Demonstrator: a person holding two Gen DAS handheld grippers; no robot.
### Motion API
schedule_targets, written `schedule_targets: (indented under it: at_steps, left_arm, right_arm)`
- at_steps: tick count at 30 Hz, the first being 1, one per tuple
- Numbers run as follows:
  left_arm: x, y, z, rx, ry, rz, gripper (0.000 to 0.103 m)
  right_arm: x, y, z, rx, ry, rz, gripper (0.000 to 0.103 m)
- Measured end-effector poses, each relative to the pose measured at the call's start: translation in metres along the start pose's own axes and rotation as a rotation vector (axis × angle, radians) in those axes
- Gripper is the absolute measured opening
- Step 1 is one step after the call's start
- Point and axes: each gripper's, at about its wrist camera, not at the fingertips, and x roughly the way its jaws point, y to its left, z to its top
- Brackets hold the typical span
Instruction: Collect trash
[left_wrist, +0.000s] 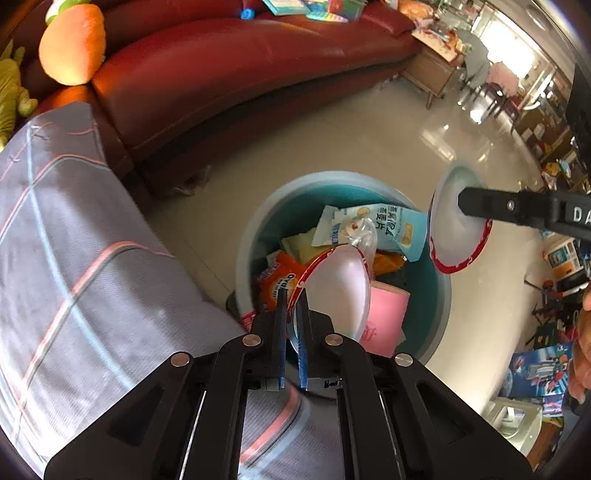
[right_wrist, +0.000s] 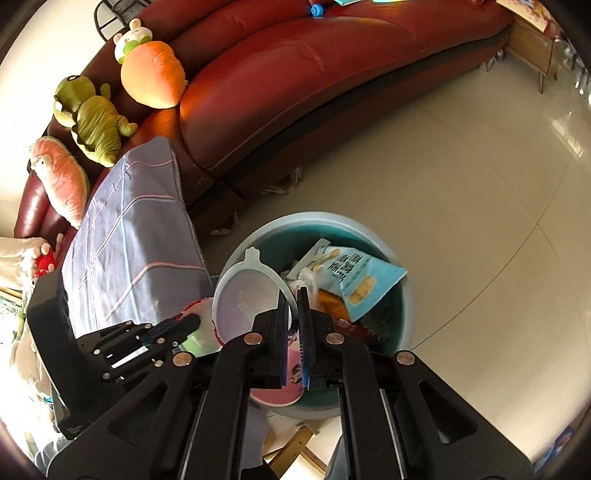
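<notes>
A teal bin with a grey rim (left_wrist: 243, 251) stands on the floor, holding a blue snack bag (left_wrist: 399, 229), an orange packet (left_wrist: 280, 280) and a pink box (left_wrist: 384, 317). My left gripper (left_wrist: 293, 295) is shut on the edge of a clear, red-rimmed plastic lid (left_wrist: 340, 288) over the bin. My right gripper (right_wrist: 293, 295) is shut on a second clear round lid (right_wrist: 247, 299) above the bin's rim (right_wrist: 406, 314). In the left wrist view that right gripper (left_wrist: 463, 203) reaches in from the right with its lid (left_wrist: 458, 236). The left gripper (right_wrist: 194, 319) shows at the lower left of the right wrist view.
A red leather sofa (right_wrist: 295, 74) curves behind the bin, with plush toys (right_wrist: 96, 122) on it. A grey plaid cloth (left_wrist: 74, 240) lies just left of the bin. Pale floor tiles (right_wrist: 480, 184) stretch to the right. A person's hand (left_wrist: 581, 354) is at the right edge.
</notes>
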Motion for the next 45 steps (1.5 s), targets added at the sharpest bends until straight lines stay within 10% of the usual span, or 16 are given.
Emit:
schedule_targets:
  at_steps: [4,9,13,33,37,45]
  left_arm:
    - [0.015,-0.003,0.003,-0.003,0.031,-0.011,0.009]
    - [0.015,-0.003,0.003,-0.011,0.021,0.009,0.062]
    - [0.005,-0.002,0.003,-0.016,-0.009,0.014,0.082]
    - [-0.024,0.013,-0.015,-0.094,-0.045,0.036,0.089]
    - [-0.026,0.014,-0.018,-0.098,-0.045,0.040,0.089]
    - [-0.034,0.014,-0.023,-0.104,-0.060,0.043,0.092]
  right_arm:
    - [0.006,-0.005,0.006,0.004,0.012,-0.006,0.005]
    - [0.013,-0.008,0.010,0.006,0.026,-0.009,0.005]
    - [0.018,-0.007,0.012,0.000,0.036,-0.010,0.005]
    - [0.037,0.014,0.010,-0.053,0.088,-0.004,0.011]
    - [0.039,0.015,0.006,-0.053,0.086,-0.019,0.053]
    - [0.030,0.019,0.005,-0.066,0.073,-0.034,0.063]
